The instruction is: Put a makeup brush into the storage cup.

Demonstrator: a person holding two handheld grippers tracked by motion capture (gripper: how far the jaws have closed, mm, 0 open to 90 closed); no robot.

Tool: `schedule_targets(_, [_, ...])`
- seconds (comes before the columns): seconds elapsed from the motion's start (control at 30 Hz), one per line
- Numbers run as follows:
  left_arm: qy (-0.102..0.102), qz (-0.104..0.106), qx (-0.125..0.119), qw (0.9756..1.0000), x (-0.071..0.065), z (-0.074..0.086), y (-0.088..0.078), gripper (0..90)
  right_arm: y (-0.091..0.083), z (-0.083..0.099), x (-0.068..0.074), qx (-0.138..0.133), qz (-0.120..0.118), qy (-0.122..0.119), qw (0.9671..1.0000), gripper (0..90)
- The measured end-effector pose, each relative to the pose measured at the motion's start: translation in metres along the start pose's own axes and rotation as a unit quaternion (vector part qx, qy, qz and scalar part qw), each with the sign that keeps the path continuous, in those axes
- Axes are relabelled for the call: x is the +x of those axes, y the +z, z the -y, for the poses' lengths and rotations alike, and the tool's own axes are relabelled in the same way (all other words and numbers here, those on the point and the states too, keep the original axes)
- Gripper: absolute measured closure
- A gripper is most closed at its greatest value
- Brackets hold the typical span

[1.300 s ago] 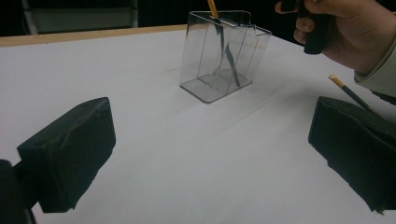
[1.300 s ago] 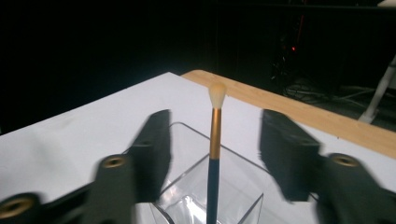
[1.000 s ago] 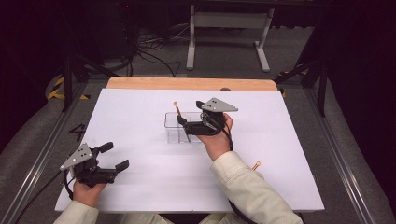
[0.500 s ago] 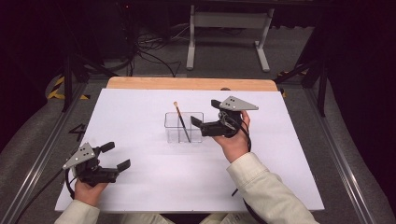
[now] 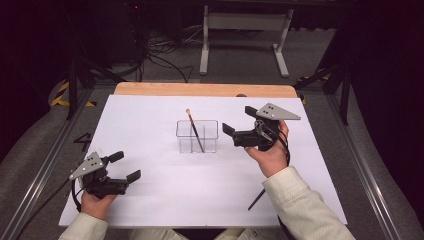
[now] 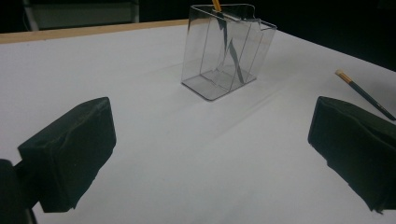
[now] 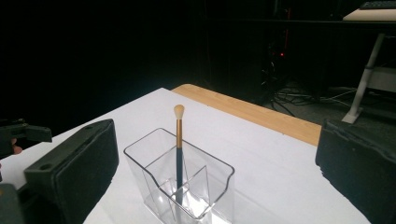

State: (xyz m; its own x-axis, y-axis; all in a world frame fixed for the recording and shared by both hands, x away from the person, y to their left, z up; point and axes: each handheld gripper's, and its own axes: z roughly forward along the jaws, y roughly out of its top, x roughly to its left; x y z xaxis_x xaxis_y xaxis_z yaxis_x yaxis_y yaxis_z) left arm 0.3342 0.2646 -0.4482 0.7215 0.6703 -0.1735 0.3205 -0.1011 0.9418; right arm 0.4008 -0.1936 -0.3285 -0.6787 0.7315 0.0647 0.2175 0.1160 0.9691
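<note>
You have a clear plastic organiser (image 5: 197, 136) in front of you, glossy and smooth, its walls catching small glints. Inside it leans a brush (image 7: 178, 144) with a dark, lacquered-looking handle, a shiny gold ferrule and a soft pale tuft. Under the organiser lies a matt white sheet (image 5: 150, 125), paper-like, faintly creased. Beyond the organiser, a strip of pale bare wood (image 5: 205, 90) shows a smooth, dull finish. Your right gripper (image 5: 240, 131) carries matt black, slightly dimpled rubbery pads (image 7: 74, 170) and a flat grey metal plate (image 5: 272, 112).
</note>
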Motion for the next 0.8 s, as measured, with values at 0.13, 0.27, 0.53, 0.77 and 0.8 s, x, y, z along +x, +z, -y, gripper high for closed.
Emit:
schedule_targets(0.13, [0.000, 0.000, 0.001, 1.0000, 0.000, 0.000, 0.001, 1.6, -0.009, 0.001, -0.004, -0.007, 0.013, 0.008, 0.9999, 0.0])
schedule_targets(0.27, [0.000, 0.000, 0.001, 1.0000, 0.000, 0.000, 0.001, 1.6, -0.016, 0.002, -0.007, -0.003, 0.023, 0.002, 0.9997, 0.0])
schedule_targets(0.53, [0.002, 0.003, 0.001, 1.0000, 0.000, -0.001, 0.003, 1.6, -0.042, 0.000, -0.014, -0.005, 0.027, -0.002, 0.9996, 0.0])
schedule_targets(0.77, [0.002, 0.007, 0.000, 1.0000, 0.000, -0.003, 0.006, 1.5, -0.064, 0.005, -0.021, -0.007, 0.047, 0.011, 0.9988, 0.1])
schedule_targets(0.8, [0.003, 0.007, 0.001, 1.0000, 0.000, -0.003, 0.006, 1.5, -0.066, 0.005, -0.022, -0.009, 0.049, 0.010, 0.9987, 0.1])
